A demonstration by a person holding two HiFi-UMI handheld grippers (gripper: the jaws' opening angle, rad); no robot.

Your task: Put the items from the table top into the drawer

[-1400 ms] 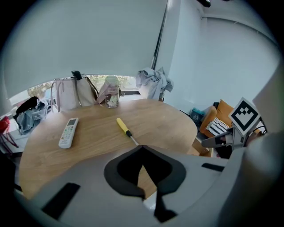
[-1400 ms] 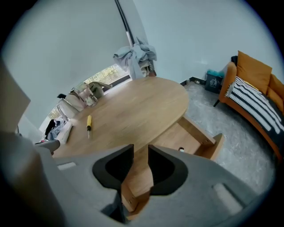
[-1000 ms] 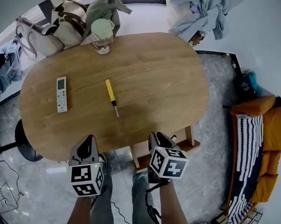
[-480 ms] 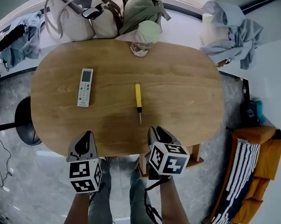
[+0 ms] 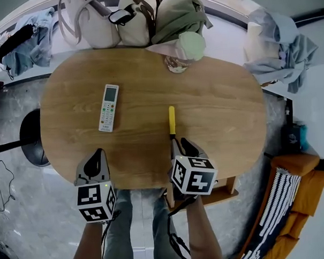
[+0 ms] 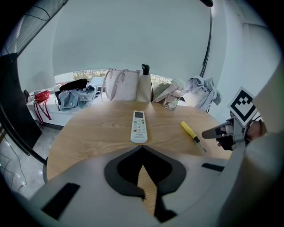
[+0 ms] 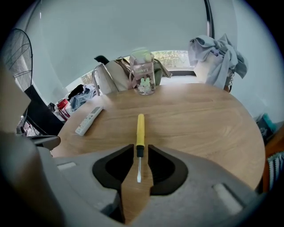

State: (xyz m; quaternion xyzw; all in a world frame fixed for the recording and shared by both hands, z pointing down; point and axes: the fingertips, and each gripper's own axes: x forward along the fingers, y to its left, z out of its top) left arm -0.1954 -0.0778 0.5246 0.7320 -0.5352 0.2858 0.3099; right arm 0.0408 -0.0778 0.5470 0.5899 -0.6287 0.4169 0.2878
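Nearest the camera, the left tool (image 6: 142, 149) is held over the near edge of the wooden counter (image 5: 220, 113), at the left. Its jaws are pressed together at the tips and nothing is held between them. The right tool (image 7: 140, 153) is held over the same edge, further right, with its jaws spread a little. The thin metal shaft of the yellow-handled screwdriver (image 7: 140, 128) is seen lying in the gap between them, flat on the counter, and no pad is seen pressing on it. The yellow handle is pointed away from the person, toward the far edge.

The white remote control (image 5: 108, 107) is laid flat on the counter, left of the screwdriver and well apart from it, ahead of the left tool.

Further back, a clear jar with a pale green lid (image 5: 183, 55) is stood upright near the far edge of the counter. Behind it, beige bags (image 5: 101, 21) are lined up past that edge, and a heap of light blue clothing (image 5: 279, 46) is seen at the far right. No drawer can be made out in any view
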